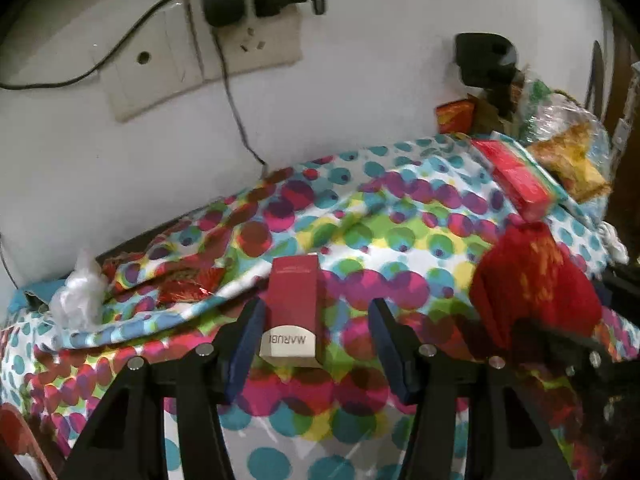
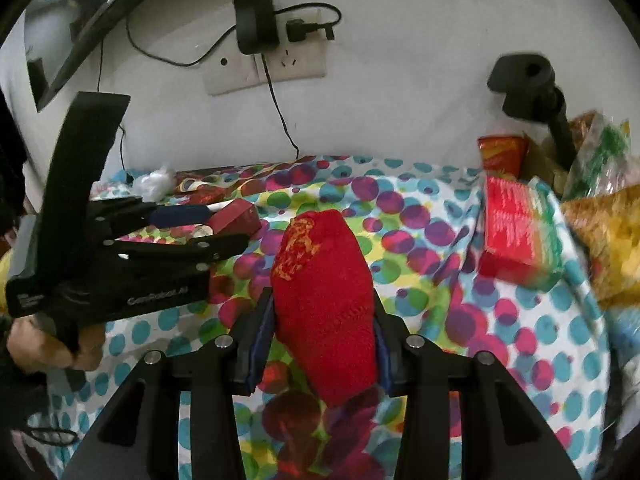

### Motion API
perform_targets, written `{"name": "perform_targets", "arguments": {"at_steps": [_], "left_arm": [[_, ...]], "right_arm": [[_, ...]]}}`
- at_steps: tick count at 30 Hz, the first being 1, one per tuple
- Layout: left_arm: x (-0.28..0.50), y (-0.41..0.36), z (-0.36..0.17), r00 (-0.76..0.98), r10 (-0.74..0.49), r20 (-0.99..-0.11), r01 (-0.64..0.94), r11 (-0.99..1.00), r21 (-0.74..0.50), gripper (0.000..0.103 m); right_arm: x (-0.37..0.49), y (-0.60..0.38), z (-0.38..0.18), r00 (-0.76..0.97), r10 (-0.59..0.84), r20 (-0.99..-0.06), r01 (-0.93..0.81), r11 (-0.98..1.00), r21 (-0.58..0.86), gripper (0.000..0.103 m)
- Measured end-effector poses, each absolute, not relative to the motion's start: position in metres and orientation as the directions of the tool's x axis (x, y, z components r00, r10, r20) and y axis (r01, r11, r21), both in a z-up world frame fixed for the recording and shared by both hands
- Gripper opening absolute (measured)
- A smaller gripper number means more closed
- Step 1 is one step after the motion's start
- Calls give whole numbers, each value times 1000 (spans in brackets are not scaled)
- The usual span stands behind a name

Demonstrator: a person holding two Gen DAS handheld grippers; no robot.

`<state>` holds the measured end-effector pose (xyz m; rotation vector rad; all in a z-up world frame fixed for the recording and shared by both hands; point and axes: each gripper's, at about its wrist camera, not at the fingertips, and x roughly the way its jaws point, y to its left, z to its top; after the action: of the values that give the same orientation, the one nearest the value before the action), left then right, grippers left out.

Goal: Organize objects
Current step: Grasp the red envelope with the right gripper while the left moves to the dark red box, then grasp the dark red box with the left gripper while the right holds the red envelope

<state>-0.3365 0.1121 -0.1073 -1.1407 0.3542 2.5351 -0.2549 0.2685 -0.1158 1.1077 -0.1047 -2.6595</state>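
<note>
A dark red box (image 1: pixel 293 304) with a white end labelled MARUBI lies on the spotted cloth between the fingers of my left gripper (image 1: pixel 316 320), which is open around it; the left pad looks close to its side. The box also shows in the right wrist view (image 2: pixel 236 216), beside the left gripper (image 2: pixel 192 236). My right gripper (image 2: pixel 324 316) is shut on a red sock (image 2: pixel 324 300) with gold embroidery and holds it above the cloth. The sock also shows at the right of the left wrist view (image 1: pixel 532 288).
A red and green packet (image 2: pixel 516 232) and snack bags (image 2: pixel 600 220) lie at the right. An orange box (image 2: pixel 500 152) and a black stand (image 2: pixel 532 92) are at the wall. Red wrappers (image 1: pixel 184 284) and white plastic (image 1: pixel 78 296) lie left. Wall sockets with plugged cables (image 2: pixel 280 60) are behind.
</note>
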Motion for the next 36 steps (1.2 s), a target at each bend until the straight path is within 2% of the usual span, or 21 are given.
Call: {"name": "perform_targets", "arguments": {"at_steps": [8,14,16,17,26,36], "left_arm": [[-349,103,-125,-583,194,-789,-376,-925,50,55],[-347,111,-129,-594,216,-775,-386,-922,39,55],[-346,110,-128,-599,219,-770,-381,-924,34,46],[-347,109,-128,-599,217,-771,-375,-927,31,29],[-342,95,-124,-603,233,-763,-331,-943,-26,30],[-308,95,-108,-623,217,-751,-336,-942,7,30]], "right_arm": [[-258,261,-121,-665,-255,-702,209,-966,153,40],[-259,257,-120,-657,-249,-712,217,-966,138,40],[-260,258,-119,-654,-252,-713,217,-966,142,40],[-260,259,-119,-652,-251,-716,215,-966,143,40],[-265,256,-123,-628,-231,-743,213,-969,122,41],[-265,250,-124,-628,-215,-748,205,-973,107,41]]}}
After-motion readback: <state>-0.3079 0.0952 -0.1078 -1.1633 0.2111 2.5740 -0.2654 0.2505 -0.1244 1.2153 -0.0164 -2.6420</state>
